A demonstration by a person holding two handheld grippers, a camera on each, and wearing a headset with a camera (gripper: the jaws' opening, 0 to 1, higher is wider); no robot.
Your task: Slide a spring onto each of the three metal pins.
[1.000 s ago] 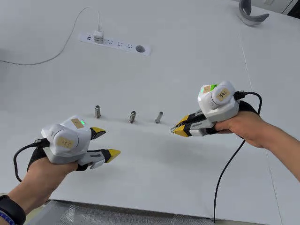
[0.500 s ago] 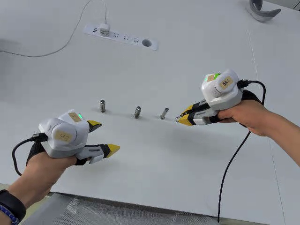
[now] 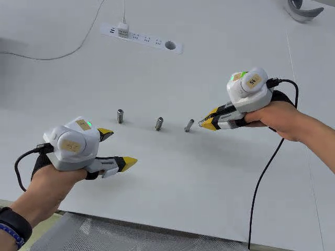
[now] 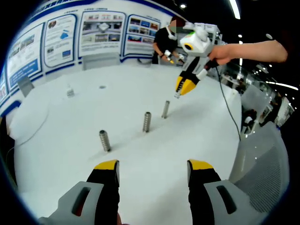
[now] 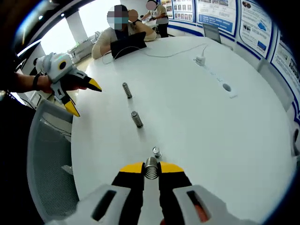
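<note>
White and nearly bare, the desk carried a power strip at its far side. Nearer the person, small metal posts stood in a row. The left pin and the middle pin each seemed to wear a coil already, while the right pin stood bare. The right gripper had its fingers pinched almost together on a short spring. The coil poked out past the yellow tips and pointed at the bare pin, close to its top but apart from it. The left gripper hovered low over the near side of the desk, fingers spread wide and holding nothing, well apart from the row. To my eye the danger lay in lining things up. The spring came in at a slant rather than straight down the pin, so its open end could catch on the pin's rim instead of swallowing it. A push at that angle might tip the pin over, since I could not tell whether it was fixed to the desk. It might also squeeze the coil until it sprang out of the fingers and rolled off across the smooth top. With the other gripper so far away, nothing stood ready to steady the pin.
</note>
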